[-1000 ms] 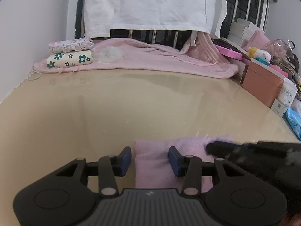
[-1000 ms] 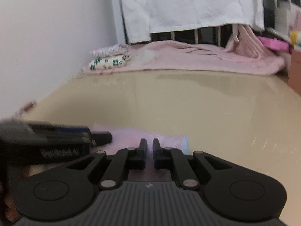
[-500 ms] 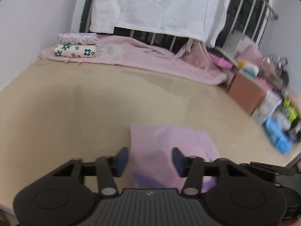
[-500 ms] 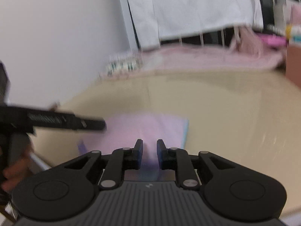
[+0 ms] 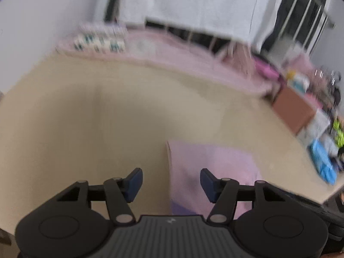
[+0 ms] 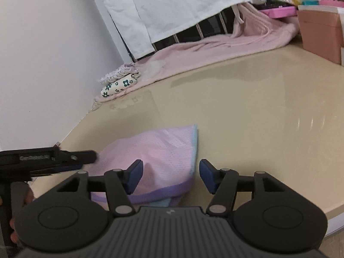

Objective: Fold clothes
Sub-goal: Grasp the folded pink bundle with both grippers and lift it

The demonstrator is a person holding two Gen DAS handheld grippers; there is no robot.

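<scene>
The left tool (image 5: 169, 180) is released: its 2 blue-padded fingers (image 5: 134, 180) stand wide apart above the glossy beige surface (image 5: 107, 118), with nothing between them. The left wrist view is blurred, so fine detail cannot be read from it.

The task's thing, a folded pink mesh garment with a light-blue edge trim and a purple hem (image 6: 159, 154), lies flat on the surface near its front edge. In the right wrist view the left tool is seen at the garment's left side, close to it; whether contact is made cannot be told.

The right tool (image 6: 169, 176) is likewise released, its fingers spread above the garment's near edge, and nothing is gripped.

The garment is judged to be light, thin and limp. No shape will be held when it is lifted, and the smooth surface is expected to let it slide under a sideways push. It is best taken at the 2 near corners, along the thicker purple hem, with all layers pinched together so that the fold is not opened.

A stack of folded floral fabrics (image 6: 119, 81) rests on a pink blanket (image 6: 215, 49) at the far side.
</scene>
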